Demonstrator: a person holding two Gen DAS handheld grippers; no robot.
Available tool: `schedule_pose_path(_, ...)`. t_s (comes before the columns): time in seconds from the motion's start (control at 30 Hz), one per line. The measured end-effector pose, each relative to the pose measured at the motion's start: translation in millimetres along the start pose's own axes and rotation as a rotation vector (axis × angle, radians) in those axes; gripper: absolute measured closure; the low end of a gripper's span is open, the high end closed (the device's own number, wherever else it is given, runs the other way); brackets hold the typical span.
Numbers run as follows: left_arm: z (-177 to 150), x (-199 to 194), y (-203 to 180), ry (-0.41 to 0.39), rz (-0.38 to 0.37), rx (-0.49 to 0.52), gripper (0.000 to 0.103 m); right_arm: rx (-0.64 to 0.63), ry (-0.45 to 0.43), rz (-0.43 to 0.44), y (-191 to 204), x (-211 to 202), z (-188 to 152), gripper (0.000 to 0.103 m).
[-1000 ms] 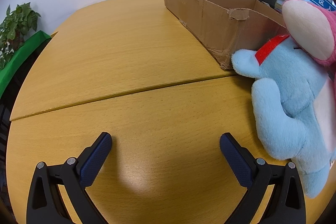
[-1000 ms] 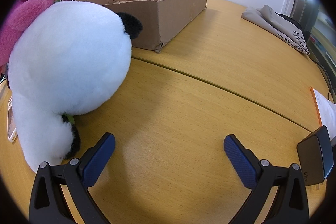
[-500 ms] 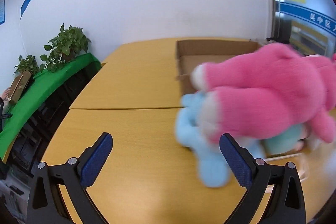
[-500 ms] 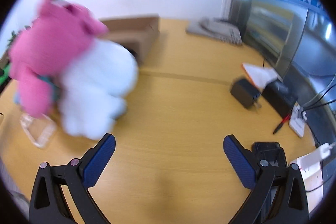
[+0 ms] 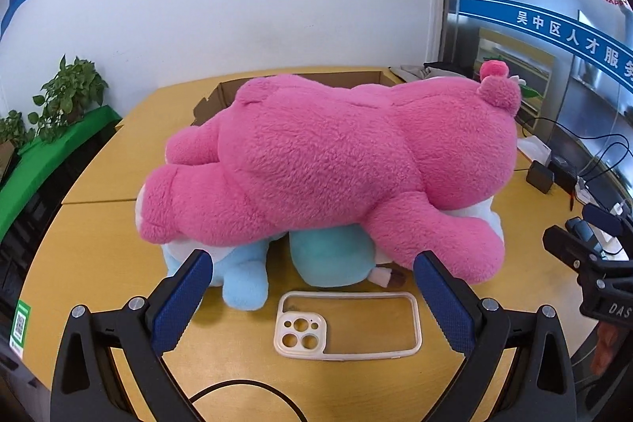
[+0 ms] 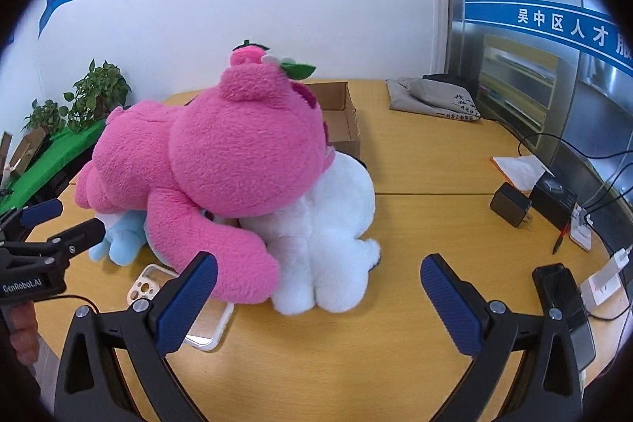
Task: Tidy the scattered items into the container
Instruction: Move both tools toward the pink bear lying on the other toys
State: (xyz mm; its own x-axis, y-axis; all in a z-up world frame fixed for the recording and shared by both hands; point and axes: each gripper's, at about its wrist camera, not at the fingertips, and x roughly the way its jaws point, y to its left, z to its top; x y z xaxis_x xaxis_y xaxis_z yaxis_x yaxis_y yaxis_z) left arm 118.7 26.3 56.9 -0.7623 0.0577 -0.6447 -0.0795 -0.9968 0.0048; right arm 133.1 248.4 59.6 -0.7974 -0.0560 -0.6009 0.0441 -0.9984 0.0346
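A big pink plush bear (image 5: 336, 165) (image 6: 221, 153) lies on top of a pile: a light blue plush (image 5: 241, 283) (image 6: 118, 236), a teal plush (image 5: 332, 256) and a white plush (image 6: 328, 224). A clear phone case (image 5: 348, 327) (image 6: 186, 307) lies flat on the table in front of the pile. The open cardboard box (image 5: 237, 93) (image 6: 340, 113) stands behind the pile. My left gripper (image 5: 312, 303) is open and empty, above the phone case. My right gripper (image 6: 316, 291) is open and empty, in front of the white plush.
On the wooden table (image 6: 395, 343) at the right lie a black charger (image 6: 510, 204), a black box (image 6: 554, 200), a phone (image 6: 565, 303), a white plug (image 6: 605, 275), cables and paper (image 6: 518, 169). A grey bag (image 6: 435, 101) lies at the back. Plants (image 5: 67, 97) stand left.
Both grippers have pulled back and risen from low on the table. The whole pile and the phone case have come into view. Both stay open.
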Motion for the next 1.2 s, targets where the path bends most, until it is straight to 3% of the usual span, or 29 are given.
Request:
schedule_pose_path(0.3, -13.7, 12.2, 8.2, 0.034, 0.002, -0.044, 0.000, -0.039, 0.008, -0.056, 21.1, 9.7, -6.3, 0.001)
schedule_pose_path(1.2, -17.5, 36.3, 17.6, 0.059, -0.024, -0.046, 0.000, -0.077, 0.053, -0.063, 28.8, 35.0, -9.3, 0.001)
